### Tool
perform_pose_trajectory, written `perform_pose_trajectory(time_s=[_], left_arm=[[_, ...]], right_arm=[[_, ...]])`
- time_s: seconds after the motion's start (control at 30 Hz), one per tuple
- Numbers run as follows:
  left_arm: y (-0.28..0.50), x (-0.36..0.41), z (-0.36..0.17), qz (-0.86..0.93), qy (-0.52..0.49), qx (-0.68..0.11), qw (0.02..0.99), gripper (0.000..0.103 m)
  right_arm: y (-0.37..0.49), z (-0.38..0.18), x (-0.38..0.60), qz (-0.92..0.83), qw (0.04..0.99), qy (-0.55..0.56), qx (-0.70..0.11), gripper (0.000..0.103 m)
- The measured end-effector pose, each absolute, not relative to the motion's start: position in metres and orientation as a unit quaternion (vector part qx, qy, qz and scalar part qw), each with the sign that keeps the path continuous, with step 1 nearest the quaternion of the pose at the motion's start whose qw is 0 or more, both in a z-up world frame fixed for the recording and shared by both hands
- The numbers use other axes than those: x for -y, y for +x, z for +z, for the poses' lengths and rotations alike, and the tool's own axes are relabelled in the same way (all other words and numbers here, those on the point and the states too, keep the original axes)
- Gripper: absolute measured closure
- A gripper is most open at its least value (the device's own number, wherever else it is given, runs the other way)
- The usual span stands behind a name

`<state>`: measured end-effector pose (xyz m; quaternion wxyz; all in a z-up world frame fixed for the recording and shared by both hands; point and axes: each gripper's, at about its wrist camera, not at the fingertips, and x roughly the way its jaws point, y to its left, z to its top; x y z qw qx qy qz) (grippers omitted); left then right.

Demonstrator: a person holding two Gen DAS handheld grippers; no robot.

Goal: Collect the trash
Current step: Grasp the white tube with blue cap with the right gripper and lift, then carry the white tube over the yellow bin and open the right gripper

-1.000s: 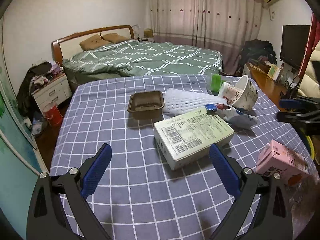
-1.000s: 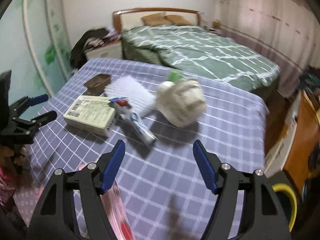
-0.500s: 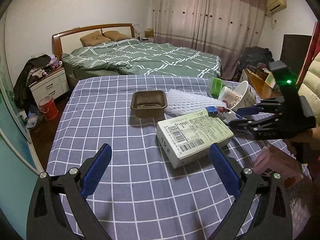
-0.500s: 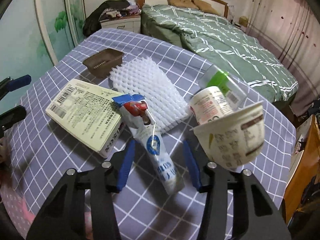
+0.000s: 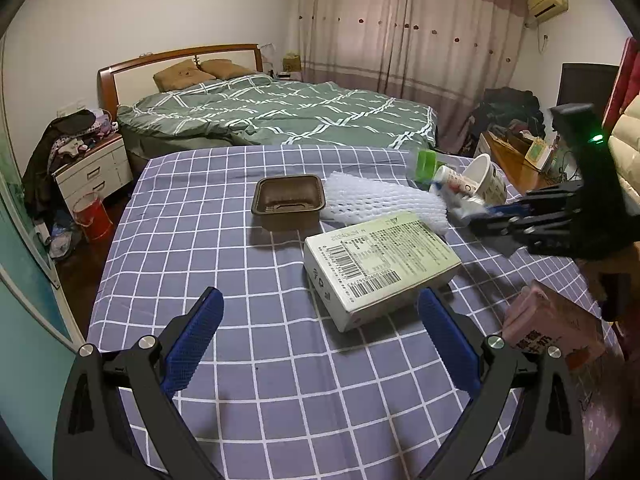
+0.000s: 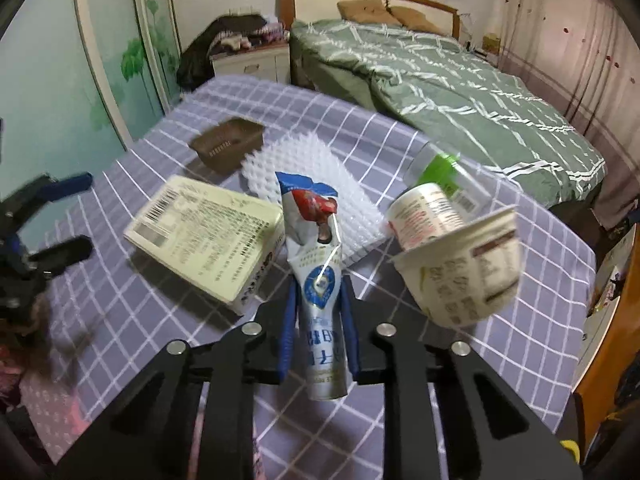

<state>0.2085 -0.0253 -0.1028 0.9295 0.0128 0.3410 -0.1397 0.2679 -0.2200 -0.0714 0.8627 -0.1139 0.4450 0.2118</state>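
My right gripper [image 6: 317, 322] pinches the crumpled blue-and-white plastic milk pouch [image 6: 318, 264] at lower centre of the right wrist view, its long axis running straight away between my fingers toward the white foam netting [image 6: 320, 184]. My left gripper [image 5: 320, 336] hangs spread, nearer the pale green cardboard box [image 5: 380, 260].

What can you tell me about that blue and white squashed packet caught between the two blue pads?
The packet is a soft, crumpled pouch, seemingly glossy plastic or foil, white and blue with a red picture near its torn blue top and a round blue logo lower down. It points away from the camera, lengthwise between the right gripper pads, which are shut on its lower half. Its top overlaps the white foam mesh and sits close to the flat cardboard box; whether it is lifted clear cannot be told.
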Motion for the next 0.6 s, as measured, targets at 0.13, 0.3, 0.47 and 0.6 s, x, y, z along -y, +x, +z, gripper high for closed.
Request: perform_pose_trajectory(time_s=[0.13, 0.3, 0.47, 0.6], left_arm=[[0.208, 0.026, -0.103, -0.141, 0.014, -0.342, 0.929, 0.007], [0.208, 0.028, -0.104, -0.146, 0.015, -0.344, 0.927, 0.007], [0.208, 0.031, -0.106, -0.149, 0.019, -0.346, 0.926, 0.007], [0.208, 0.032, -0.107, -0.148, 0.021, -0.348, 0.926, 0.007]], right_arm=[[0.244, -0.051, 0.240, 0.204, 0.879, -0.089, -0.421, 0.083], [0.202, -0.032, 0.281, 0.167, 0.903, -0.057, -0.392, 0.083], [0.164, -0.033, 0.346, 0.083, 0.917, -0.024, -0.390, 0.083], [0.148, -0.046, 0.404, 0.011, 0.914, 0.012, -0.405, 0.083]])
